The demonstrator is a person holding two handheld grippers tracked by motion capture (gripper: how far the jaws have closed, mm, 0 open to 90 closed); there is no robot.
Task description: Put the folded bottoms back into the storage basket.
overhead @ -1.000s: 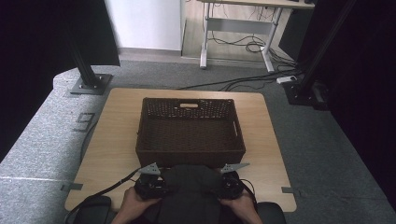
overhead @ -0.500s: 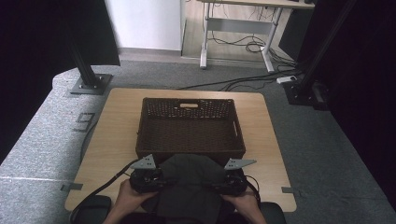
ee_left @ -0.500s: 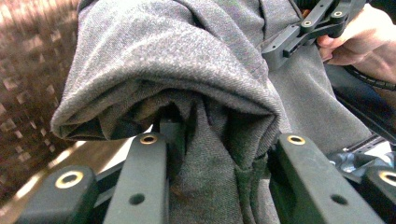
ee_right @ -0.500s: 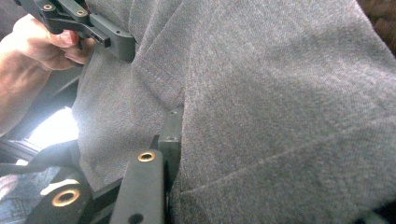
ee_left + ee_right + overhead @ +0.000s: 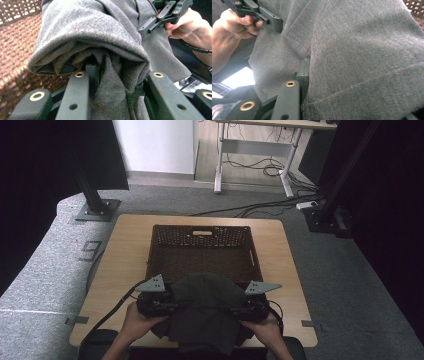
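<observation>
High view: at six o'clock on the wooden table [image 5: 125,245], the left gripper [image 5: 167,304] and right gripper [image 5: 245,309] each clamp an edge of the grey garment [image 5: 205,310], jaws nearly closed, cloth draped just short of the brown basket [image 5: 202,247].

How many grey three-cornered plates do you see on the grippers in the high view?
2. One plate sits on the left gripper, left of the grey garment; the other sits on the right gripper, right of it. Both lie near the brown basket's front edge.
</observation>
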